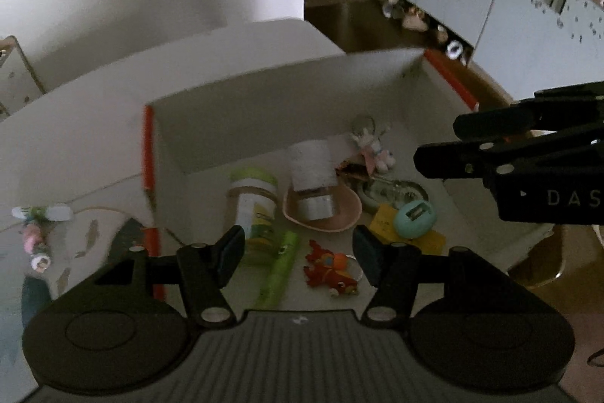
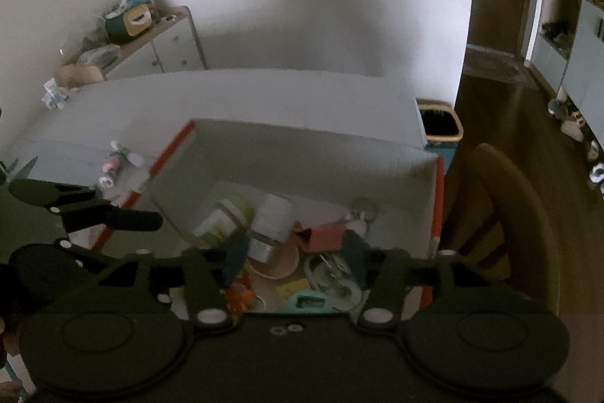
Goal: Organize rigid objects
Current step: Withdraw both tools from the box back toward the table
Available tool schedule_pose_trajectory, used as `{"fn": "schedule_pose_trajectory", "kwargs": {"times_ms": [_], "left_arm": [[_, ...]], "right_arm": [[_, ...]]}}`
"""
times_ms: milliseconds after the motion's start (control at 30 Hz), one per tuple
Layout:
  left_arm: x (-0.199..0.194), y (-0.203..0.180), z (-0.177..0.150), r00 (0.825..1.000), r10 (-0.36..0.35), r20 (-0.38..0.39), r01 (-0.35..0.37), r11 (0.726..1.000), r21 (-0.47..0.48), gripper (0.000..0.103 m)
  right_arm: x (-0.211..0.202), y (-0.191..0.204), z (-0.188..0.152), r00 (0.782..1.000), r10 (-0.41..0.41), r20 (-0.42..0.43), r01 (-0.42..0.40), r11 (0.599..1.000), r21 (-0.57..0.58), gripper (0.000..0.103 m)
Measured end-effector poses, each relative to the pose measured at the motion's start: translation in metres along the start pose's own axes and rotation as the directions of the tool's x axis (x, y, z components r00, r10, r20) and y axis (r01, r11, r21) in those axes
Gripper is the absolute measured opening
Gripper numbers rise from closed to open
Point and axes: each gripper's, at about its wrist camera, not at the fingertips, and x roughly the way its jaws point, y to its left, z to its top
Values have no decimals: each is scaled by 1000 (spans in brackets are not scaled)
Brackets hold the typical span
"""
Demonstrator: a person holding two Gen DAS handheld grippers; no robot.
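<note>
Two hand-held grippers hover over a white cardboard box (image 1: 264,93) with orange edging, standing on a white table (image 2: 264,93), as the sorting of small rigid items appears well advanced: the left gripper (image 1: 298,252) is spread wide with nothing between its fingers, poised above the near part of the box, and the right gripper (image 2: 294,259) likewise has its fingers apart and empty over the box's interior. Inside the box lie a green-capped bottle (image 1: 253,206) near its left wall, a clear jar with a white lid (image 1: 313,176) resting in a pink dish (image 1: 339,214) at the centre, a green marker (image 1: 279,267) and an orange toy figure (image 1: 328,267) toward the near edge, a teal egg-shaped charger (image 1: 415,218) on a yellow card (image 1: 385,223) to the right of the dish, and a small plush keychain (image 1: 372,148) by the far wall. Most of the visible objects seem already gathered in the box. Still outside it, on the table just beyond the box's left wall, sits a cluster of small pink-and-white trinkets (image 1: 37,233), which by this view looks like the remaining work; whether other loose pieces lie elsewhere cannot be told from these two dim, slightly blurred views
</note>
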Motion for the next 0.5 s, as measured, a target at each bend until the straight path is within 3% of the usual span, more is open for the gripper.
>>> {"fn": "schedule_pose_trajectory", "kwargs": {"times_ms": [167, 333, 500], "left_arm": [[-34, 14, -5, 998, 1, 64, 1, 1000, -23, 62], [-42, 24, -8, 993, -16, 118, 22, 999, -49, 62], [-59, 41, -15, 984, -30, 173, 41, 997, -60, 69]], "right_arm": [[-8, 15, 5, 1000, 20, 14, -19, 1000, -15, 62], [-14, 32, 9, 999, 32, 36, -32, 999, -2, 68], [-18, 52, 10, 997, 42, 58, -42, 999, 3, 76]]}}
